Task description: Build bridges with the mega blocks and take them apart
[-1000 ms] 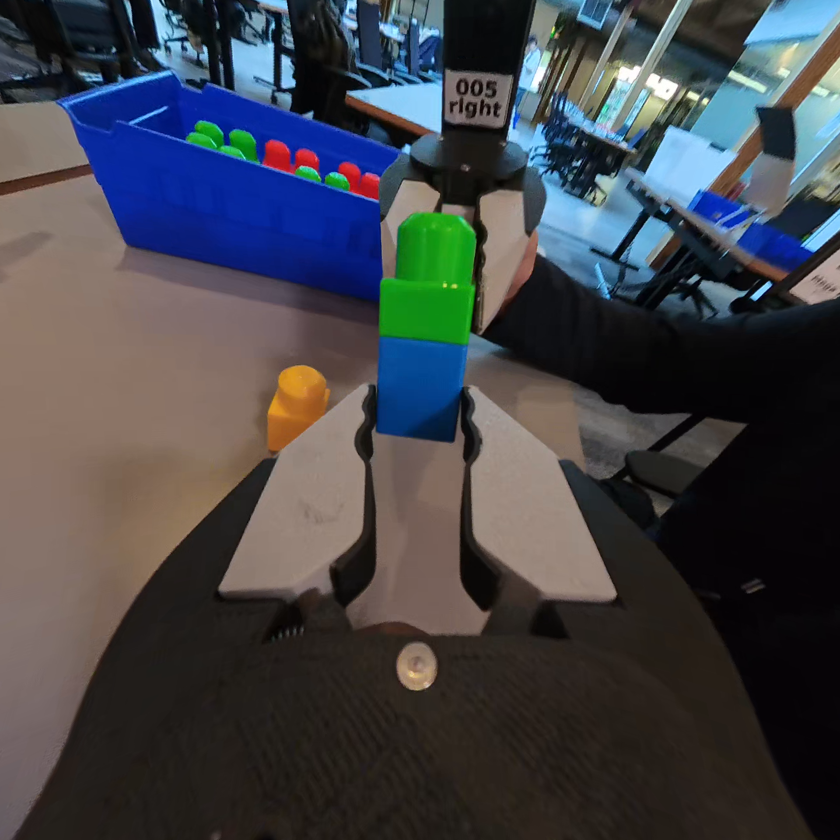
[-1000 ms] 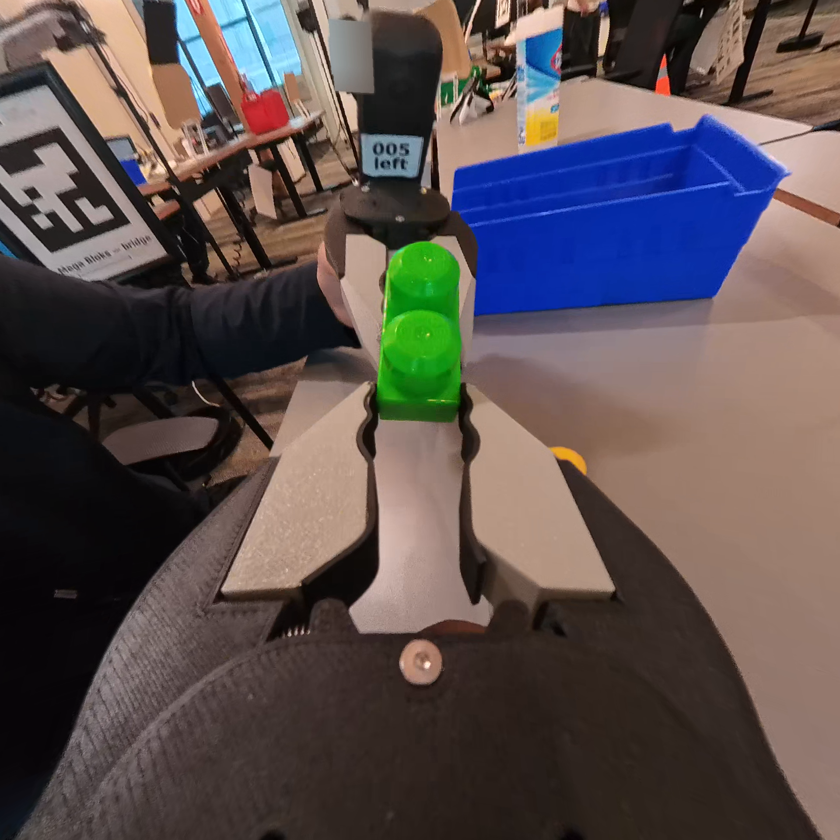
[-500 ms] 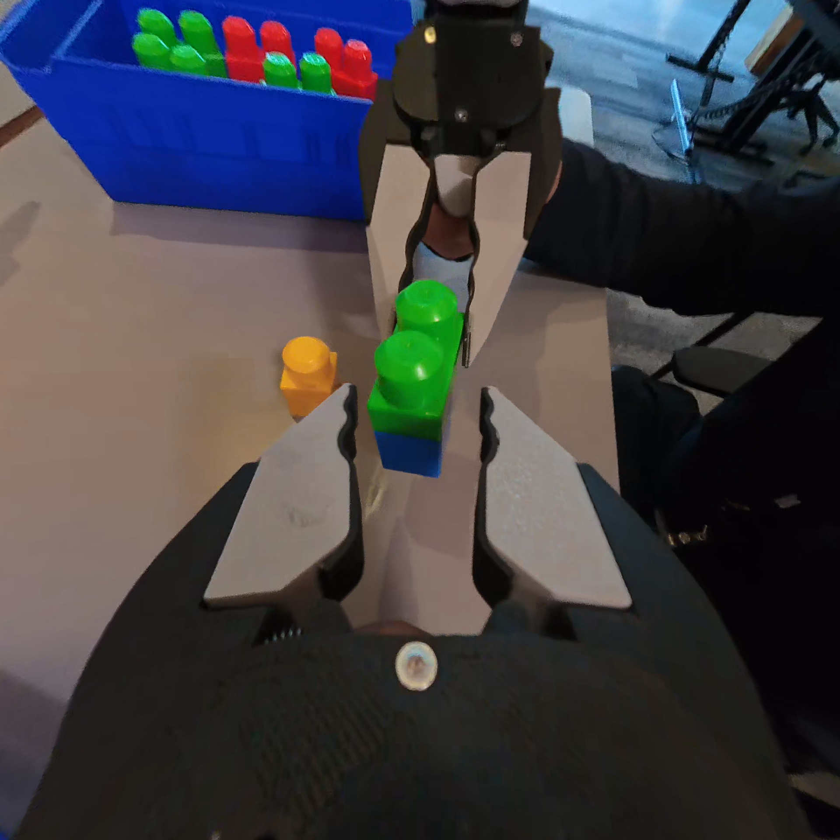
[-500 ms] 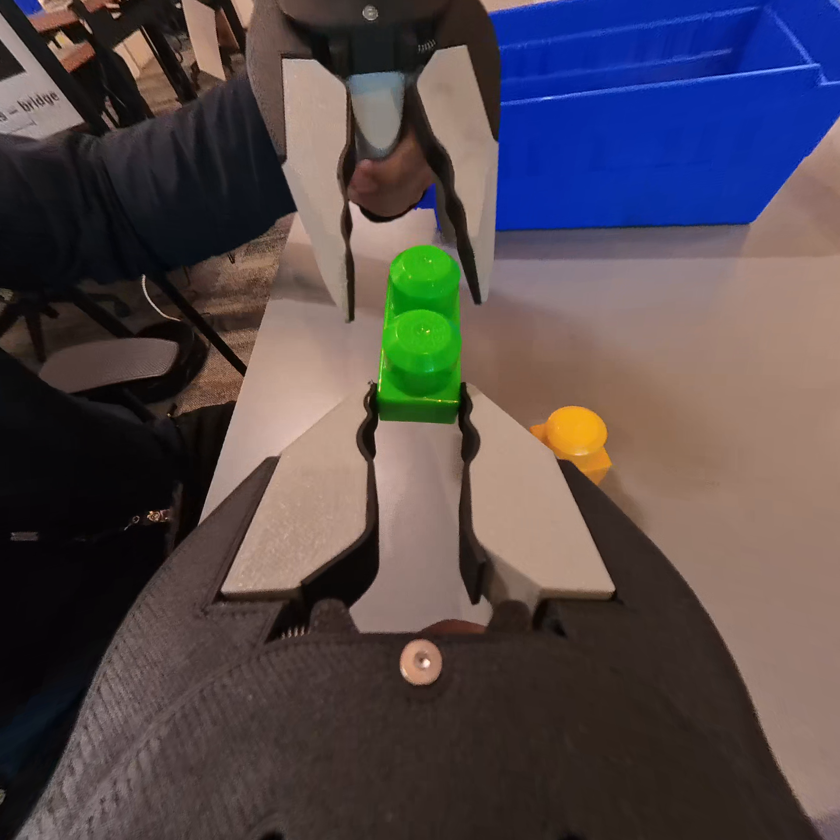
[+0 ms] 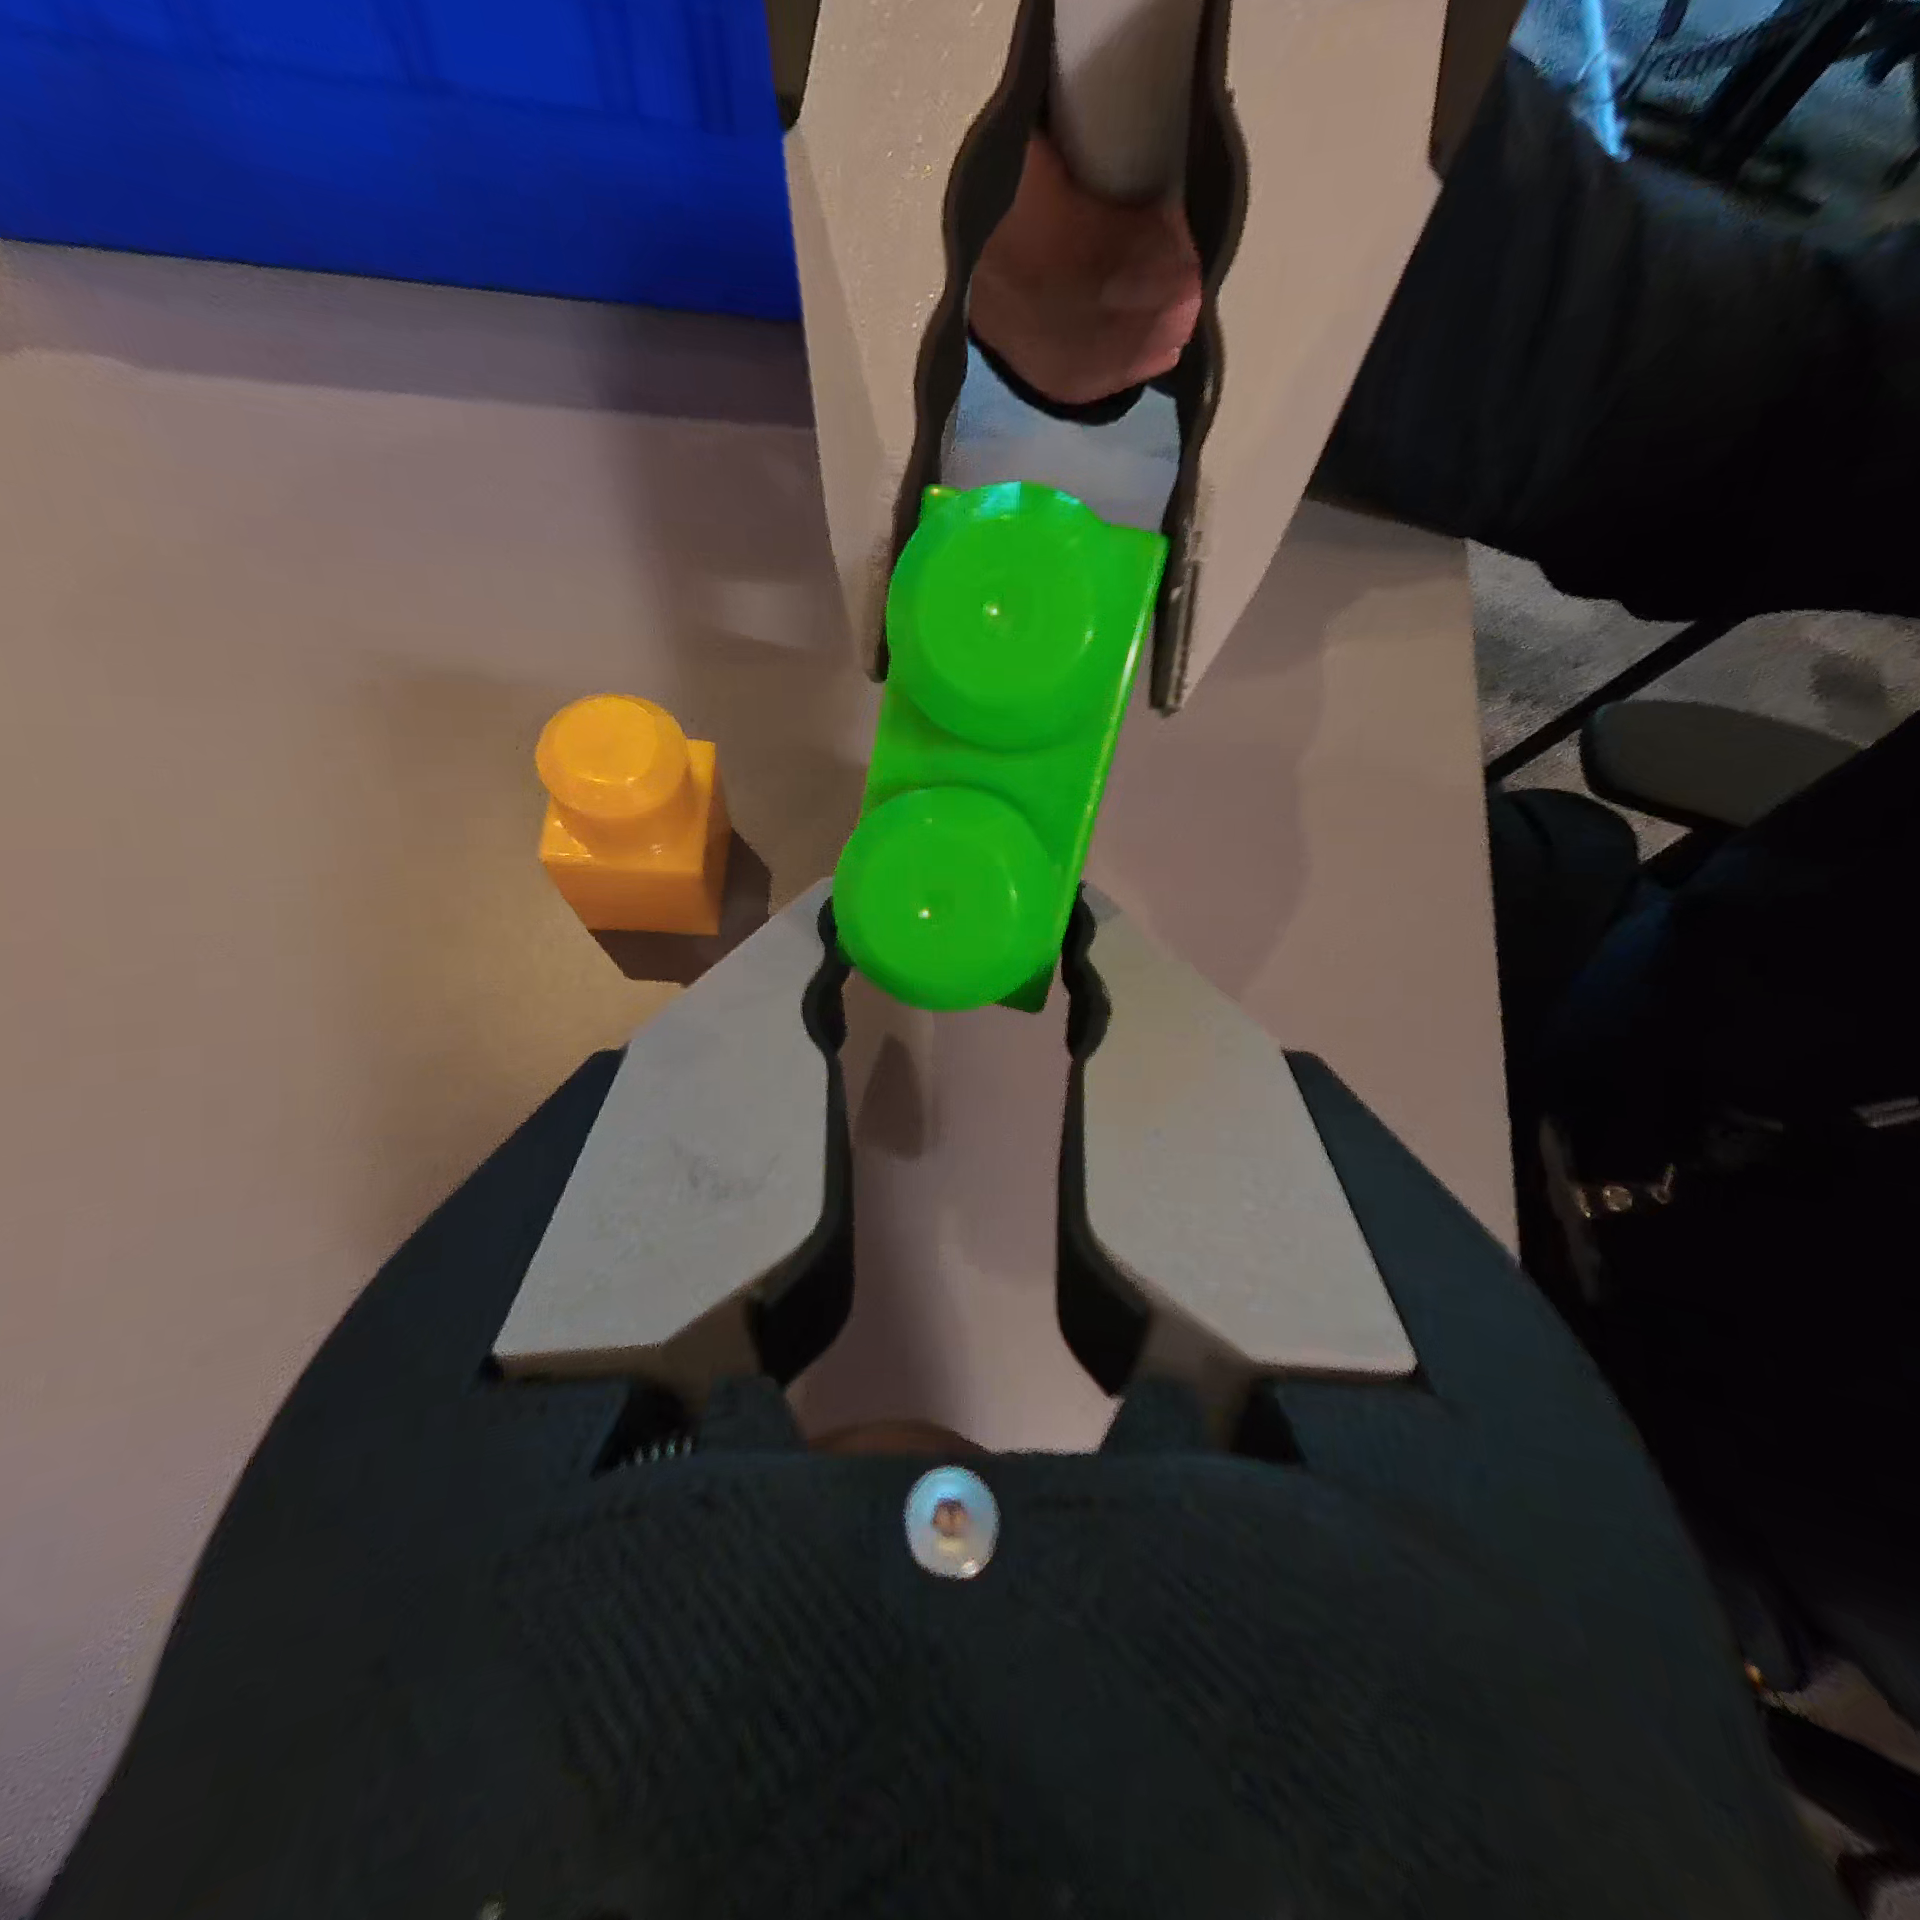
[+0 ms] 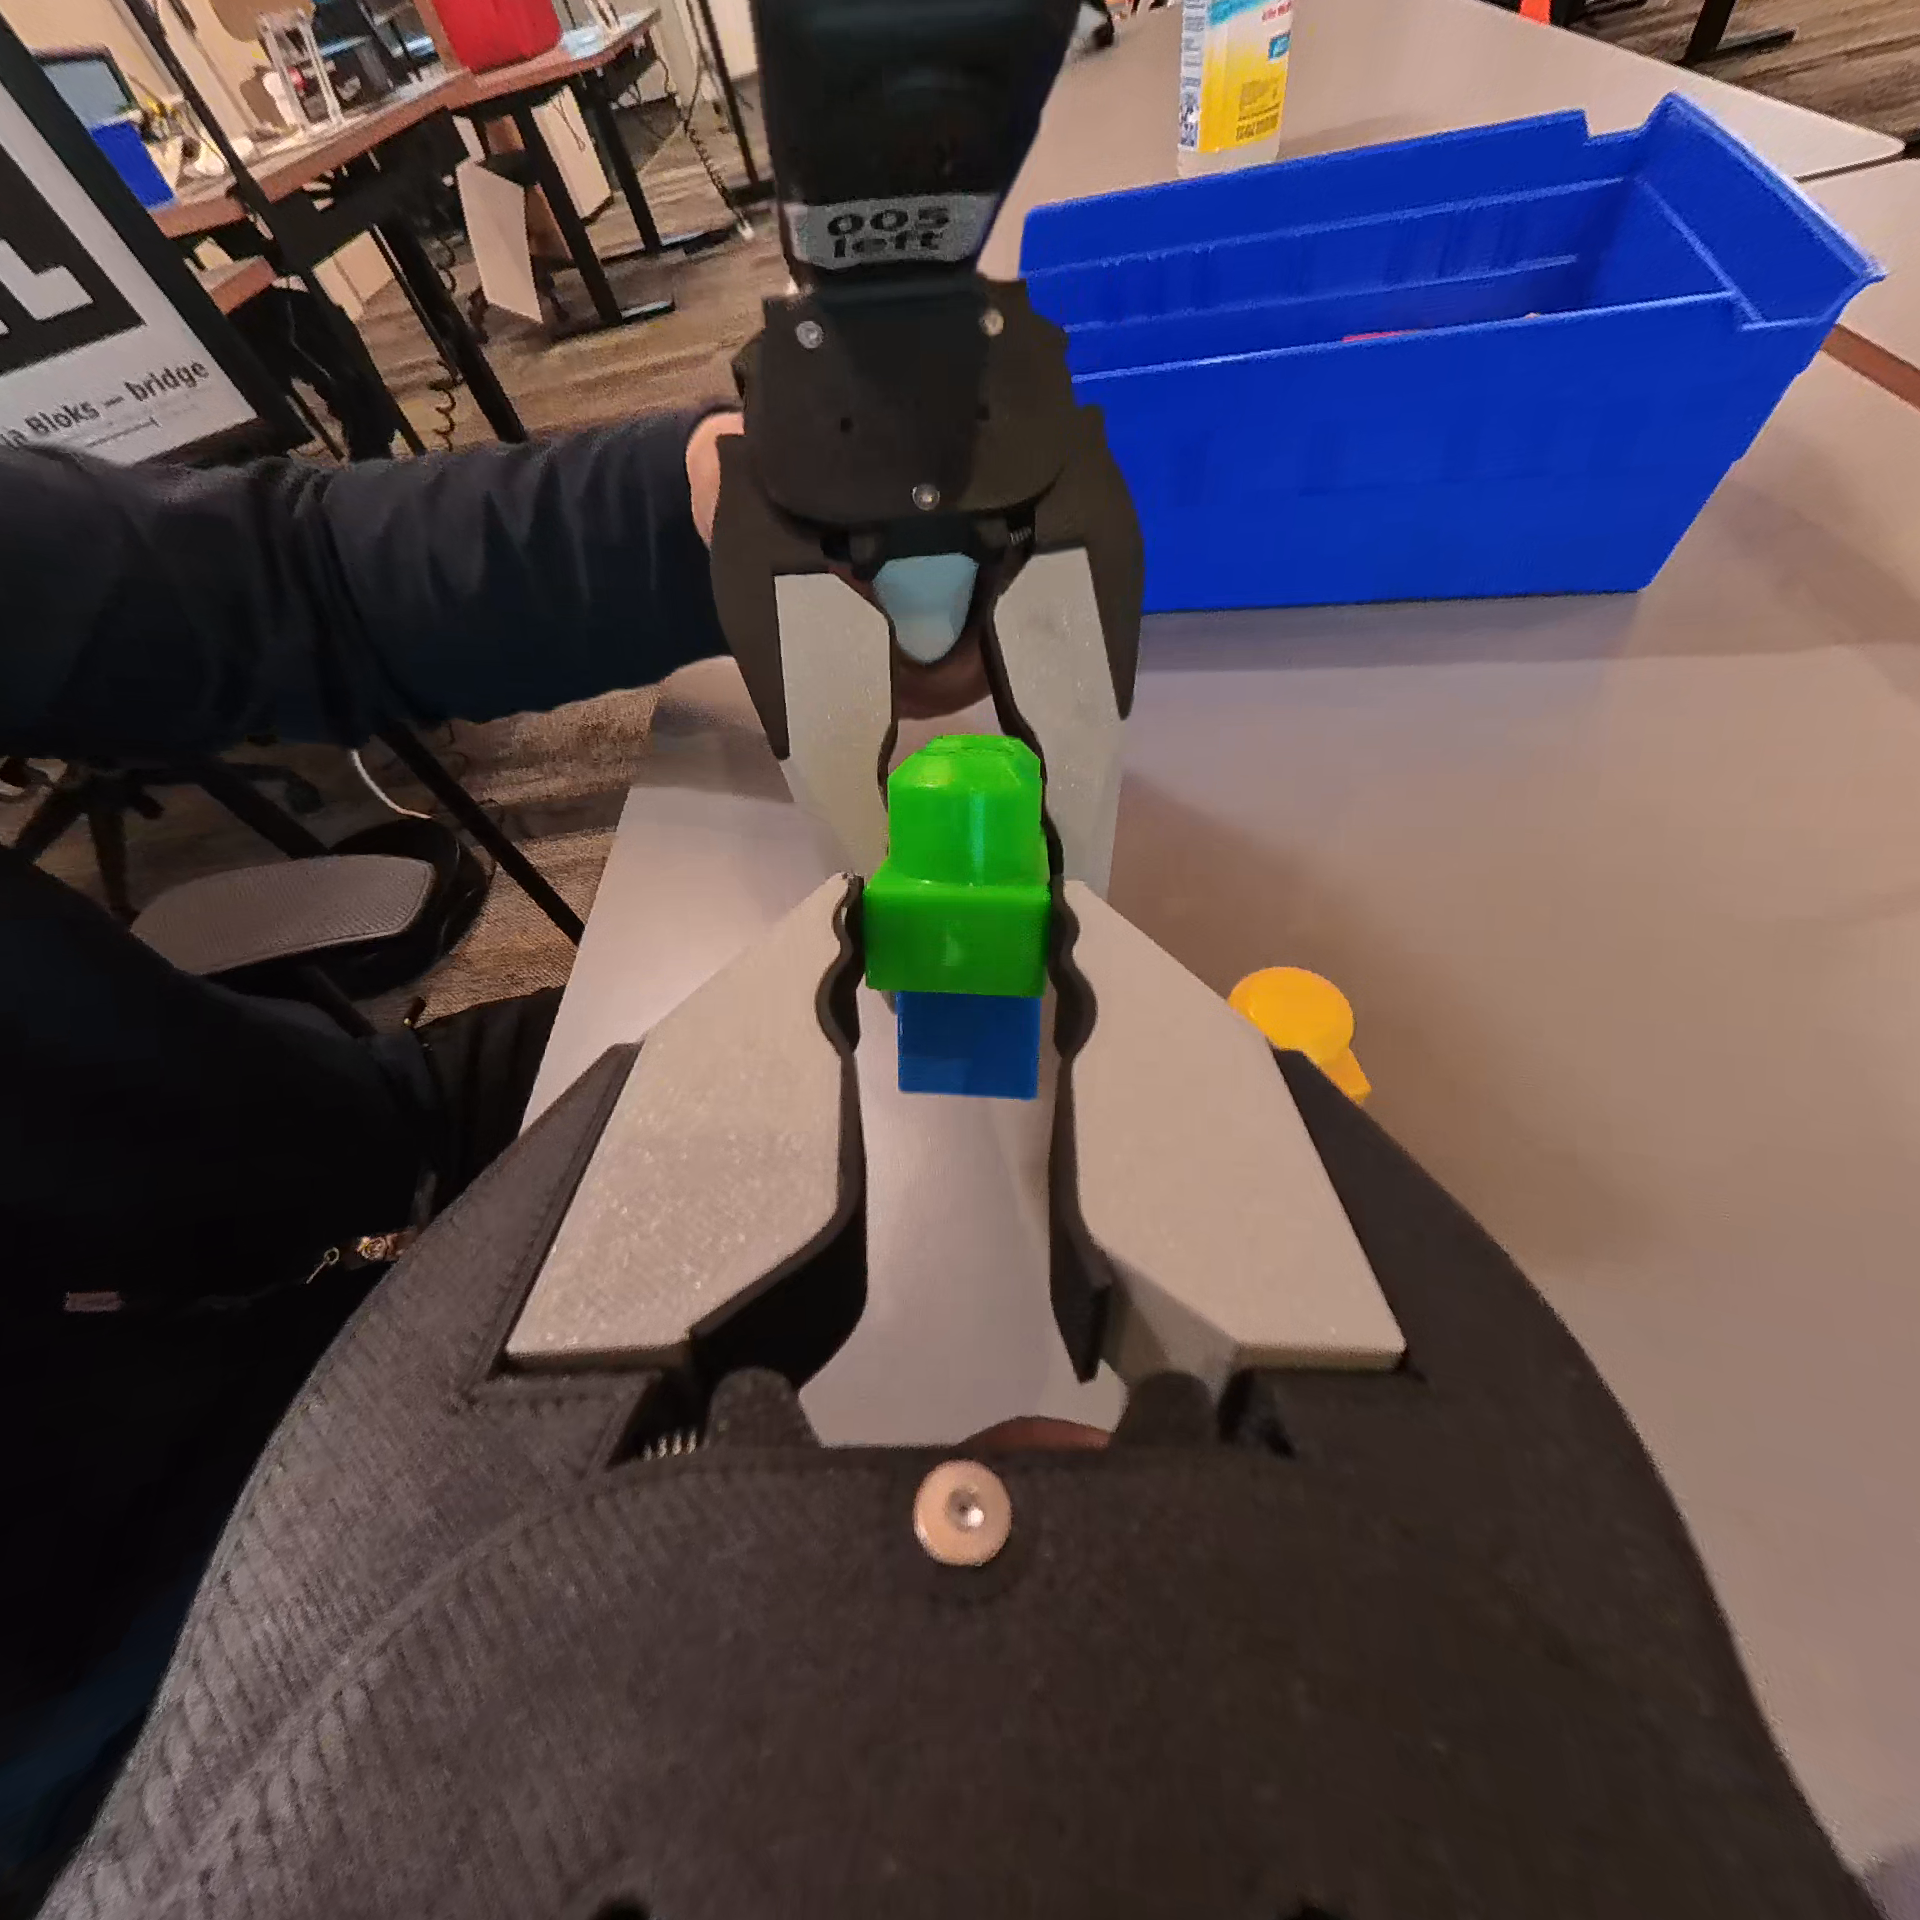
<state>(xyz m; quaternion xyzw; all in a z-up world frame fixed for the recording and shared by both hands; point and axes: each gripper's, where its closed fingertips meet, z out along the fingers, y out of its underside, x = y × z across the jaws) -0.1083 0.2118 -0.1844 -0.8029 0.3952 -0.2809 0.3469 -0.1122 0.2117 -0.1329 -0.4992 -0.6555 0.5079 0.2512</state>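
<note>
A green two-stud block (image 5: 987, 748) has a blue block (image 6: 966, 1044) stuck under its far end, which the left wrist view hides. My right gripper (image 6: 956, 935) is shut on the green block's (image 6: 956, 925) near end and holds the pair above the table. Its fingers (image 5: 852, 312) reach in from the top of the left wrist view. My left gripper (image 5: 954, 935) points down from above. Its pads flank the green block's other end, with a thin gap at the right pad. Its fingers (image 6: 831, 727) show in the right wrist view.
An orange one-stud block (image 5: 634, 821) stands on the table left of the pair and also shows in the right wrist view (image 6: 1294, 1013). A blue bin (image 6: 1455, 468) stands behind. The table (image 5: 1351, 831) ends close beside the blocks, where a person's dark sleeve (image 6: 364, 582) reaches in. Tip to tip, the grippers are about 5 cm apart.
My left gripper let go of the blue block, opened wide, swung up over the pair and has narrowed around the green block. My right gripper kept its hold throughout.
</note>
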